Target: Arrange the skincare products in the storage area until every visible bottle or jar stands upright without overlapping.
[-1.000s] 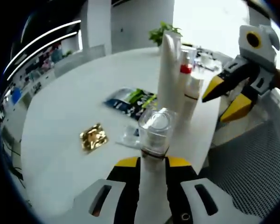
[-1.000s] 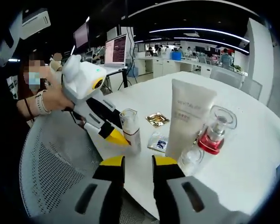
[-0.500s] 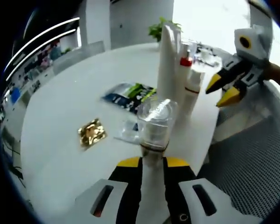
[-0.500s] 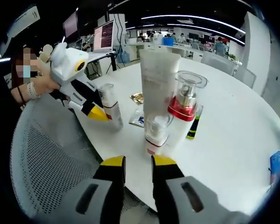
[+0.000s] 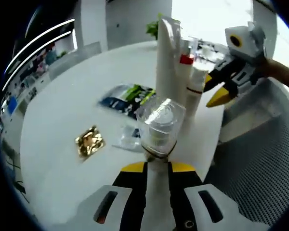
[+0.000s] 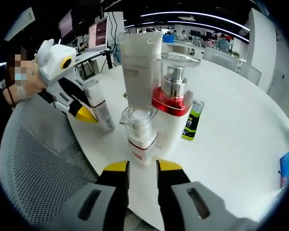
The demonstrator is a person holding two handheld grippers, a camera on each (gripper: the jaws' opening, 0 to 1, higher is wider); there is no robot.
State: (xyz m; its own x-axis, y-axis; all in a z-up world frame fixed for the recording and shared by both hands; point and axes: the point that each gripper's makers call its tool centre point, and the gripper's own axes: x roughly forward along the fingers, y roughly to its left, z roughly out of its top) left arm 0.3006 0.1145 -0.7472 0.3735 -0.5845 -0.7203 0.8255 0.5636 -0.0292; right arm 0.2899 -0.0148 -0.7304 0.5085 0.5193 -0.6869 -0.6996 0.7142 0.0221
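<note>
Placement step: your left gripper [image 5: 157, 166] pinches the clear-capped bottle [image 5: 159, 127] upright near the desk [image 5: 53, 120] edge; release gently. Right gripper [image 6: 142, 166], jaws slightly apart, holds nothing.

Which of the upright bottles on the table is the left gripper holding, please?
The small clear-capped bottle nearest the table edge, clamped between the left gripper jaws. It stands apart from the tall tube and red-collared pump bottle.

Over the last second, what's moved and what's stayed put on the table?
The right gripper has swung round and closed in on the small clear-capped bottle, jaws open, not gripping. The left gripper stays clamped on its clear-capped bottle, upright on the table. The tall white tube, red-collared pump bottle and gold sachet stayed put.
</note>
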